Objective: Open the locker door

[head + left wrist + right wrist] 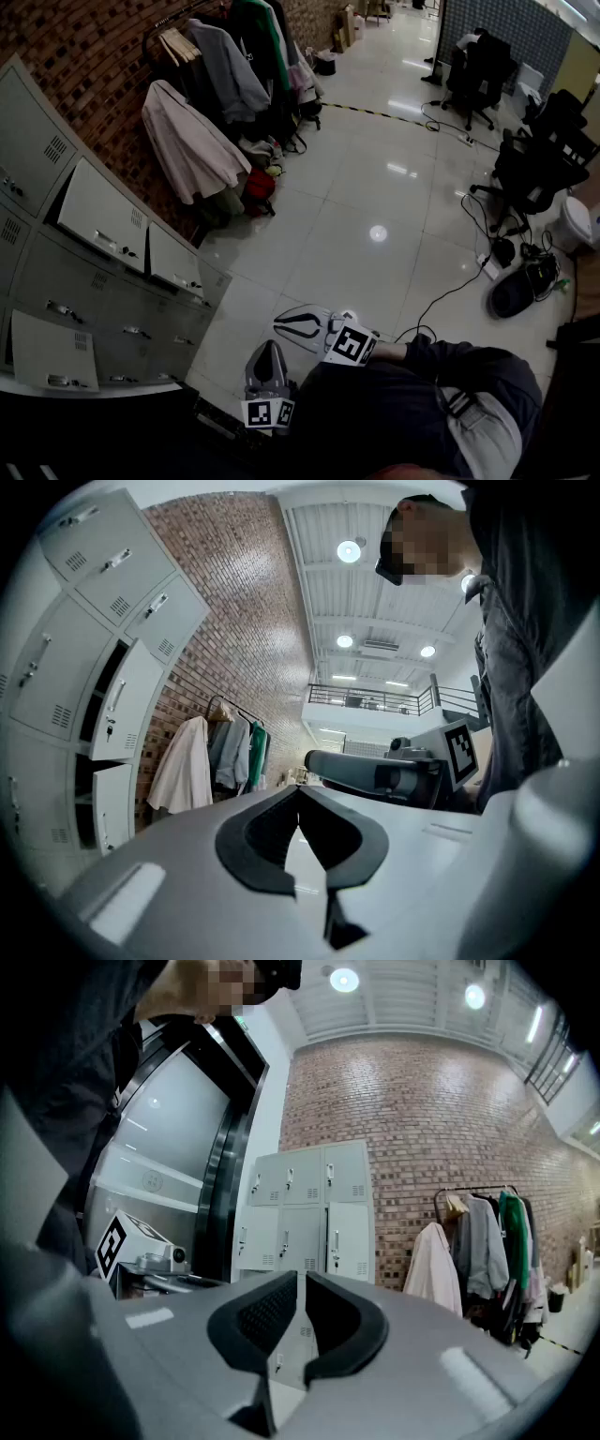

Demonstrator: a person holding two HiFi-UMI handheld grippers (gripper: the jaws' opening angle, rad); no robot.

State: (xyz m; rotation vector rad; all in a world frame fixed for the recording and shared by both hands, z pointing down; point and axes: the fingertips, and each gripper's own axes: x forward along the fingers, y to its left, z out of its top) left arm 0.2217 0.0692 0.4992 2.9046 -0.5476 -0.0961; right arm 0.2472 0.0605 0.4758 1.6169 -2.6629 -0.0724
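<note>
Both my left hand-held gripper (267,349) and right hand-held gripper (287,322) are clenched empty, well apart from the locker door (98,286): light, stiff metal, I judge, best pulled by its small handle (64,308).

Left of my left gripper (268,352), the lockers (94,281) look matt painted metal, the wall (84,66) behind rough brick. Ahead, floor tiles (375,187) shine glossy; hanging coats (192,145) are soft cloth.
</note>
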